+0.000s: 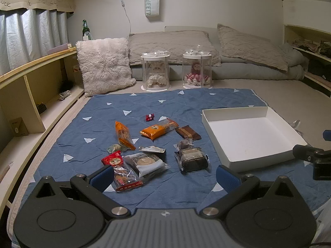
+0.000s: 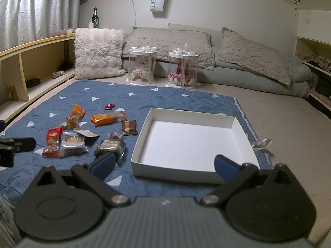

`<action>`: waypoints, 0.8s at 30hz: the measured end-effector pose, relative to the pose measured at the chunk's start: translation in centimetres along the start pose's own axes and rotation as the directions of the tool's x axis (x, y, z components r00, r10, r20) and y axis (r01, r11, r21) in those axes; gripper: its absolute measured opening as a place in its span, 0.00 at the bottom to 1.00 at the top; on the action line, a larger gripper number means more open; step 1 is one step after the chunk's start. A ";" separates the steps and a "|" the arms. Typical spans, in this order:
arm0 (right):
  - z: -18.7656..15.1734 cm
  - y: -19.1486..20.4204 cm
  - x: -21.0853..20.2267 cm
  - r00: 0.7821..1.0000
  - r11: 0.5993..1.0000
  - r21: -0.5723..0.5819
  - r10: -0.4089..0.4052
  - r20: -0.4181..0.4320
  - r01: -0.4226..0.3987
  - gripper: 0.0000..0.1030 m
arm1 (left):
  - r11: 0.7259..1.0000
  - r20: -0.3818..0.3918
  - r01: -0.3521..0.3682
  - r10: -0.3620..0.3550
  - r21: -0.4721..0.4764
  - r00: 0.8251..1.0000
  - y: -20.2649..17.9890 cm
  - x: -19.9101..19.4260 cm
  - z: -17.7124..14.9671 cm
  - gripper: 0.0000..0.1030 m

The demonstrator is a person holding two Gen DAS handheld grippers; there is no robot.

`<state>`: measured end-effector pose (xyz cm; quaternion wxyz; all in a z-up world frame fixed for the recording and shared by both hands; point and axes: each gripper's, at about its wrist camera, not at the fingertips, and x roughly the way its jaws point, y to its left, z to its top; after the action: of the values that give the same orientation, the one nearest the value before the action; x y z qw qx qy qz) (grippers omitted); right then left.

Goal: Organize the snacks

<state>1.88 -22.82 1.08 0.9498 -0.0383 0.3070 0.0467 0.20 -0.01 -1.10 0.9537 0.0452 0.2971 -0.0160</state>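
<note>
Several wrapped snacks lie scattered on a blue quilted mat (image 1: 103, 124): a red cracker pack (image 1: 122, 171), a white round-biscuit pack (image 1: 145, 162), a dark brownie pack (image 1: 192, 159), two orange packs (image 1: 158, 130) (image 1: 123, 135), a brown bar (image 1: 188, 133) and a small red candy (image 1: 149, 117). An empty white box (image 1: 215, 122) (image 2: 140, 142) sits to their right. My left gripper (image 1: 165, 177) hovers open just short of the near snacks, its left finger beside the red pack. My right gripper (image 2: 164, 166) hangs open over the box's near edge. Neither holds anything.
Two clear cylinders with plush toys (image 1: 155, 71) (image 1: 197, 71) stand past the mat. A fluffy cushion (image 1: 104, 65) leans at the back left, folded grey bedding (image 1: 248, 49) behind. Wooden shelves (image 1: 31, 95) line the left wall, more shelving (image 2: 314, 66) on the right.
</note>
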 end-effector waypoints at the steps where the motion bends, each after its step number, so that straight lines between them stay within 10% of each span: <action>1: 0.0 0.0 0.0 1.000 1.000 0.000 0.000 0.000 0.000 1.00 | 1.000 0.000 0.000 0.000 0.001 1.000 0.0 0.0 0.0 1.00; 24: 0.4 0.0 0.0 1.000 1.000 0.003 0.003 0.006 -0.003 1.00 | 1.000 -0.002 -0.004 0.004 -0.025 1.000 0.5 -0.2 0.5 1.00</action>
<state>2.10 -22.79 1.39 0.9507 -0.0363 0.3042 0.0478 0.34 0.46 -0.58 0.9538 0.0341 0.2983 -0.0103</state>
